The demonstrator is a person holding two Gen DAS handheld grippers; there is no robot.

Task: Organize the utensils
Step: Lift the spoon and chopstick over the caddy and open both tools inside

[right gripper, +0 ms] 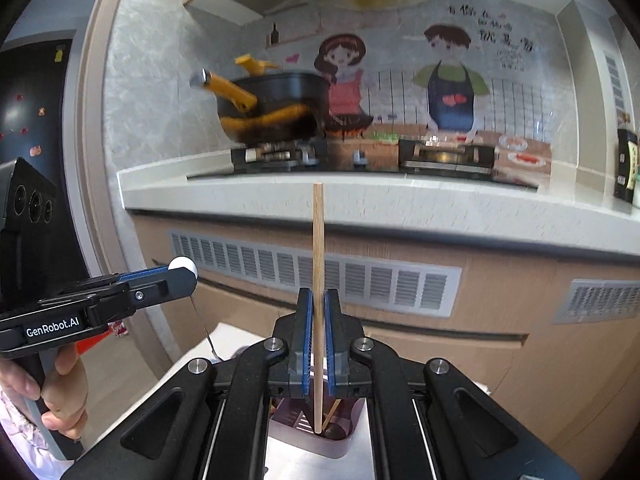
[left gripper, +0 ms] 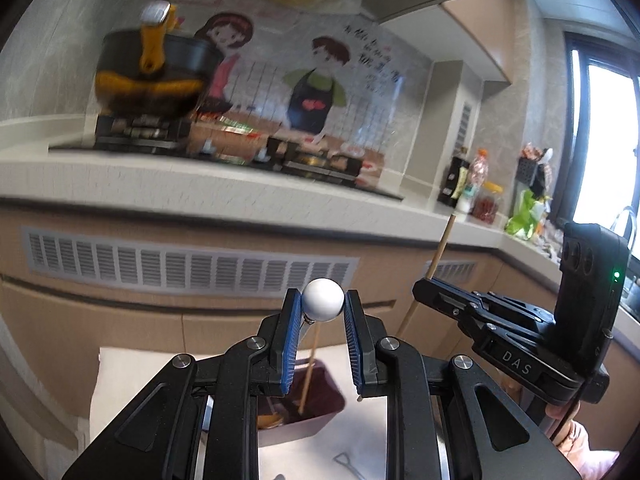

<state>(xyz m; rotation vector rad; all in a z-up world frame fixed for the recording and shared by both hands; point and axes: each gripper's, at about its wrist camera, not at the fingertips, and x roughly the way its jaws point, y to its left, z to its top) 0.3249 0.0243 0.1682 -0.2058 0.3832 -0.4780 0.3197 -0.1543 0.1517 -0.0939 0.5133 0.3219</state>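
Observation:
My left gripper (left gripper: 322, 301) is shut on the white ball end (left gripper: 322, 300) of a thin metal utensil that hangs down toward a dark purple utensil holder (left gripper: 316, 396). A wooden chopstick (left gripper: 310, 368) stands in that holder. My right gripper (right gripper: 319, 304) is shut on another wooden chopstick (right gripper: 318, 240), held upright with its lower end in the holder (right gripper: 320, 428). The right gripper shows in the left wrist view (left gripper: 424, 280) with its chopstick (left gripper: 440, 244). The left gripper shows in the right wrist view (right gripper: 188, 270) with the white ball (right gripper: 182, 264).
The holder stands on a white table (left gripper: 132, 380). A metal utensil (left gripper: 348, 464) lies on it near the front. Behind is a kitchen counter (right gripper: 360, 196) with a gas stove (right gripper: 280, 156) and a black pot with yellow handle (right gripper: 272, 108). Bottles (left gripper: 476, 188) stand at the right.

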